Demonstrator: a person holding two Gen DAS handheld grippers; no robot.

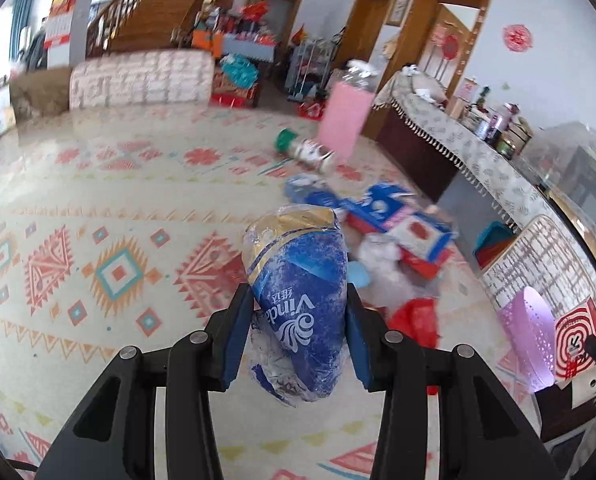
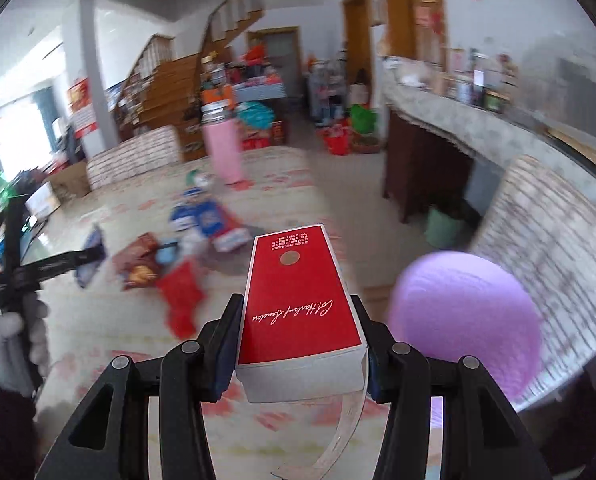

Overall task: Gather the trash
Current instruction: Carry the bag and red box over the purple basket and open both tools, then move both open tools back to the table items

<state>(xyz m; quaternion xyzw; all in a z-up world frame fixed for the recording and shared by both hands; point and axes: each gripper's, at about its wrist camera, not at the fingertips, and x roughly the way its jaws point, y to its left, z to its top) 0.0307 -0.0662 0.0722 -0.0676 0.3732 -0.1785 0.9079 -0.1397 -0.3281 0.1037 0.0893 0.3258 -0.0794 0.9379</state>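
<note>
Left hand-held gripper [image 1: 300, 328] clamped on blue wrapper [image 1: 298, 300] | right hand-held gripper [image 2: 298, 340] clamped on red box [image 2: 298, 304] | neither binned yet; purple bin [image 2: 466, 320] at 3 o'clock | litter pile [image 1: 386, 236] at 1 o'clock left on bench [image 1: 98, 208].

Left gripper [image 1: 298, 316]: the patterned tablecloth [image 1: 98, 200] to your left and ahead-left is bare, so pass there. Ahead-right is blocked by the trash pile [image 1: 394, 236], with the pink tumbler [image 1: 344, 120] standing beyond it. Right gripper [image 2: 296, 320]: purple bin [image 2: 466, 320] sits close on your right and a chair back [image 2: 554, 240] behind it.
</note>
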